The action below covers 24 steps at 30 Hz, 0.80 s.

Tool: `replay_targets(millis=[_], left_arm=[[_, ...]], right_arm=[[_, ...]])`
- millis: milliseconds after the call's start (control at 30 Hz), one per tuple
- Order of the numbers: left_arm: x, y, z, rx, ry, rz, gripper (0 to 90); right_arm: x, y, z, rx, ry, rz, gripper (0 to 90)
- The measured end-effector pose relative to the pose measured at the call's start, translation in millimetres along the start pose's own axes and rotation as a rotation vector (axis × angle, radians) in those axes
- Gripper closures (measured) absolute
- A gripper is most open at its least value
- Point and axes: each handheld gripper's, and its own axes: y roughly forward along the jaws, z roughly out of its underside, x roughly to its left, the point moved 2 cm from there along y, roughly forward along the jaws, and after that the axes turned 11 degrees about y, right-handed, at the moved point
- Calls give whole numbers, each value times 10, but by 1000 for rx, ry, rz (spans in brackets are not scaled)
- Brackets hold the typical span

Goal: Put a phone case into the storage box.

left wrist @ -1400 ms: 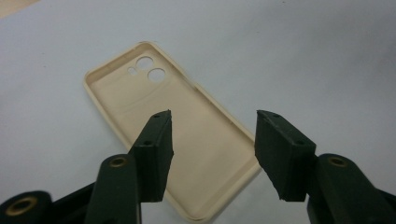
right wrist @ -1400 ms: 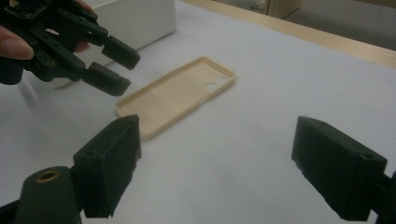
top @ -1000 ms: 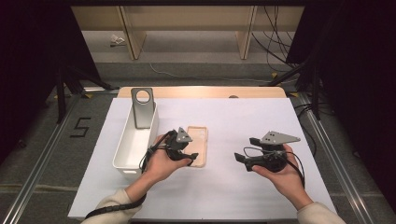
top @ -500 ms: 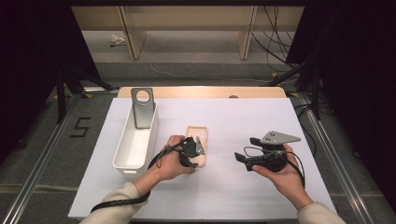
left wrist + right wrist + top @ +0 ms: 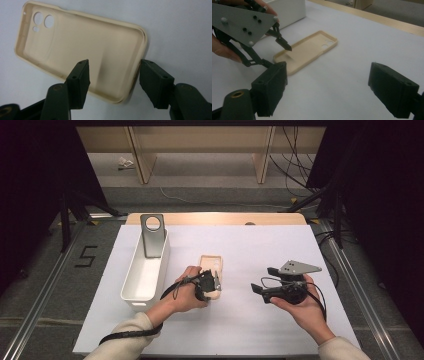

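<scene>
Beige case [image 5: 82, 47]: a soft-looking phone case lying open side up on the white worktop [image 5: 250, 330], camera holes toward twelve o'clock in the high view.
Place: just beside the white bin [image 5: 145, 270], at its three o'clock, apart from it; a grey stand [image 5: 152, 235] leans in the bin's far end.
My left claw [image 5: 113, 77]: jaws about half open, straddling the near long wall of the case at its lower end. One pad sits inside the shell, the other outside the rim. I see no pad pressing yet, so nothing is held.
My right claw [image 5: 328, 92]: jaws wide apart and empty, held at three o'clock of the case and well apart from it, aimed across the worktop toward it.
Handling, as I judge it: light, thin-walled, flexible; it should bend, not break. The smooth skin may slip, and a hard pinch would fold the wall.
Where to take hold: the side wall near a corner, where the rim looks stiffest, one pad in and one out.
Caution: lifted by one edge, the far end will likely droop.
</scene>
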Motion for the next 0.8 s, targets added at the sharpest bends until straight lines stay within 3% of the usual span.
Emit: replay_targets(millis=[800], left_arm=[[-20, 12, -53, 14, 66, 87, 625]], right_arm=[[-2, -1, 0, 0, -1, -1, 166]])
